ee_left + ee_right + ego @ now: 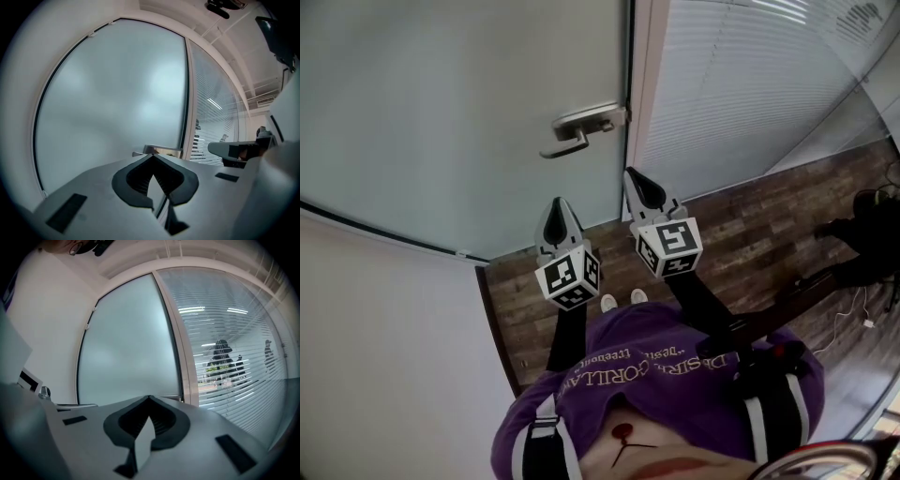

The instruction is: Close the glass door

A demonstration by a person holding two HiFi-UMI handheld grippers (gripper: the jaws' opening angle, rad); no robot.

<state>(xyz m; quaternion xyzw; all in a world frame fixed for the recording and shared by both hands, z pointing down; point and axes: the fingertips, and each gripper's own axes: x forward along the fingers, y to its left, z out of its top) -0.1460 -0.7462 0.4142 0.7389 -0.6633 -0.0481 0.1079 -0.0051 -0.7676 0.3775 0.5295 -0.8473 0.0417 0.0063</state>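
Frosted glass door (469, 112): found directly ahead of both grippers, its edge apparently flush with the frame (645, 94), lever handle (581, 127) set near that edge. It was judged heavy, rigid, slick and breakable, best taken at the handle. Left gripper (558, 208) and right gripper (636, 178): jaws seen pressed together, nothing held

There is one frosted glass door (459, 112) with one lever handle (581, 127). Two tools show, the left hand-held gripper (558, 208) and the right hand-held gripper (636, 183) — plus one slatted blind (741, 84) and two white shoe tips (608, 303).
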